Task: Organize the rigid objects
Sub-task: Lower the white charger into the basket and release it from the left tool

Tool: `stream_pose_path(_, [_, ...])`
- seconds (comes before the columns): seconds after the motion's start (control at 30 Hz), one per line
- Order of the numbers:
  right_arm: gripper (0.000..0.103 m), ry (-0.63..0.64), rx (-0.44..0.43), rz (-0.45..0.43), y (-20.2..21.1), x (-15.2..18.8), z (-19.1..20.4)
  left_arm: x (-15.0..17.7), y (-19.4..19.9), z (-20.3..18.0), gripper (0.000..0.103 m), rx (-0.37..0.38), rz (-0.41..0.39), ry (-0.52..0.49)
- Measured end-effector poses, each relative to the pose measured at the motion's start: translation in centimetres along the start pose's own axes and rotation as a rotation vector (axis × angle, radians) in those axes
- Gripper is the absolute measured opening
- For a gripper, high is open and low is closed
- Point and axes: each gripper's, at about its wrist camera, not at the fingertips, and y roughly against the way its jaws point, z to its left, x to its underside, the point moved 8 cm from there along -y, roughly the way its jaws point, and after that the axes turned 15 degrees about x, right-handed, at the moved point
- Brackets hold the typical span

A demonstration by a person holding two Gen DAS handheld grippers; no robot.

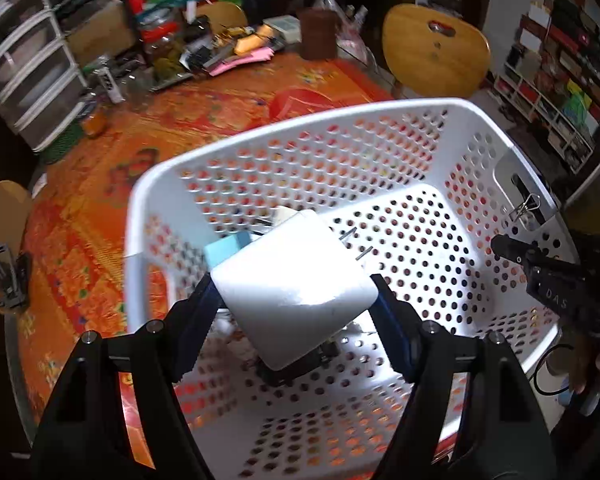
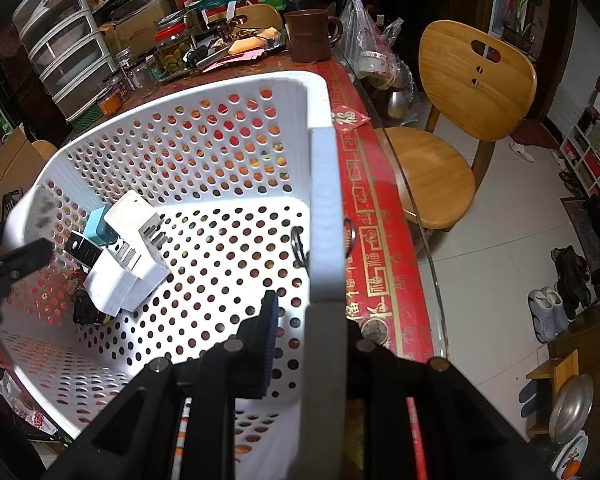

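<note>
A white perforated basket [image 1: 416, 110] stands on the orange table; it also shows in the right wrist view [image 2: 324, 208]. My left gripper [image 1: 296, 304] is over the basket with a white power adapter [image 1: 296, 280] between its fingers, the jaws wide and seemingly touching its sides. In the basket lie a blue charger [image 2: 100, 226], a white plug block [image 2: 130, 266] and a black charger [image 2: 80, 250]. My right gripper [image 2: 312, 344] is shut on the basket's right wall. The right gripper shows at the right of the left wrist view [image 1: 500, 246].
Clutter, jars and a brown mug [image 2: 310, 36] fill the table's far side. Clear plastic drawers [image 2: 66, 46] stand far left. A wooden chair [image 2: 452, 128] stands to the right of the table. A binder clip [image 1: 524, 206] hangs on the basket's handle.
</note>
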Motion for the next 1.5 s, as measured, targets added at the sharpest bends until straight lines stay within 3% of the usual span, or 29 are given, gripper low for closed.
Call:
stream_pose_path(0.2, [0.019,0.001,-0.002,0.0,0.0,0.0,0.0,0.1,-3.3,-2.1,0.072,0.0,0.097,-0.056])
stream_pose_path(0.37, [0.019,0.002,-0.005,-0.001,-0.1,0.0,0.0,0.6,-3.7,-1.3,0.072,-0.01,0.11,-0.038])
stream_pose_path(0.5, [0.019,0.002,-0.006,-0.001,-0.1,0.0,0.1,0.7,-3.3,0.9,0.072,-0.068,0.114,-0.001])
stream_pose_path(0.67, [0.019,0.003,-0.005,-0.001,-0.1,0.0,0.1,0.7,-3.9,2.9,0.072,-0.064,0.152,0.042])
stream_pose_path(1.1, [0.019,0.002,-0.004,-0.001,-0.1,0.0,0.1,0.3,-4.6,2.9,0.072,-0.069,0.176,0.031])
stream_pose_path(1.27, [0.019,0.002,-0.005,-0.001,-0.1,0.0,0.1,-0.1,-4.1,2.4,0.091,-0.092,0.149,-0.006])
stream_pose_path(1.5, [0.019,0.001,-0.005,-0.001,-0.1,0.0,0.1,-0.4,-2.5,1.5,0.095,-0.073,0.1,-0.018])
